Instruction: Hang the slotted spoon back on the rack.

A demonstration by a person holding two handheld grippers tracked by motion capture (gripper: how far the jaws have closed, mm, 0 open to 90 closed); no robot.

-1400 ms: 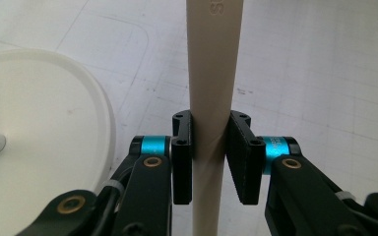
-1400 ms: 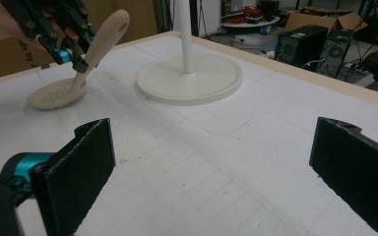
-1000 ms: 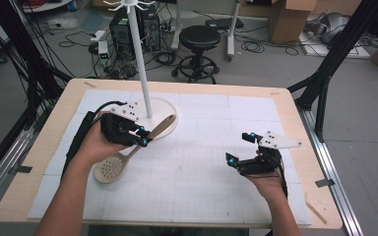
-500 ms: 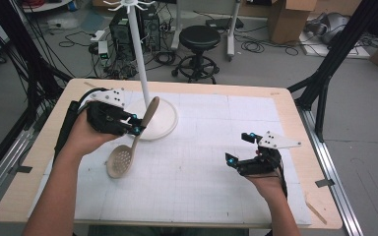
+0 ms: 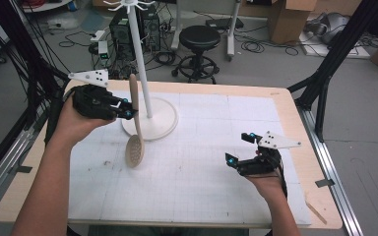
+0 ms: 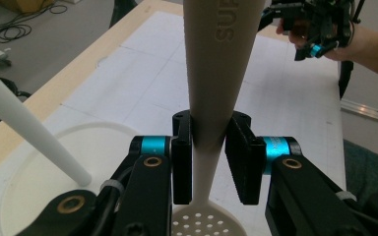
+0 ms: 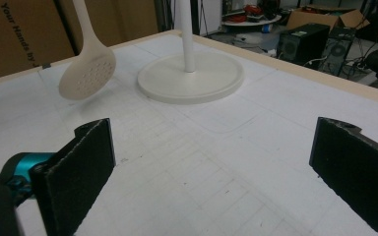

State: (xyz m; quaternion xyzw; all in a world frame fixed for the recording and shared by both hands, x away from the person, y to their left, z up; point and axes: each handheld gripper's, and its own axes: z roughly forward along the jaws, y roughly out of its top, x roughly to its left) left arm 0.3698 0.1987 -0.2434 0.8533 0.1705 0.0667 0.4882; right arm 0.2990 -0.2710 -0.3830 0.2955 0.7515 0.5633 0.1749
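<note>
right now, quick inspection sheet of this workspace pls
surface: table with a wooden rim under a white gridded mat, a few dark marks near the spoon.
job's things: beige slotted spoon held nearly upright, bowl down; white hook stand on its round base just beside it.
clutter: nothing seen on the mat.
grippers: left gripper shut on the spoon's handle; right gripper open, empty, low over the mat.
cables: black cable trails from each gripper.
surroundings: stool, computer tower, cardboard boxes, floor cables.
</note>
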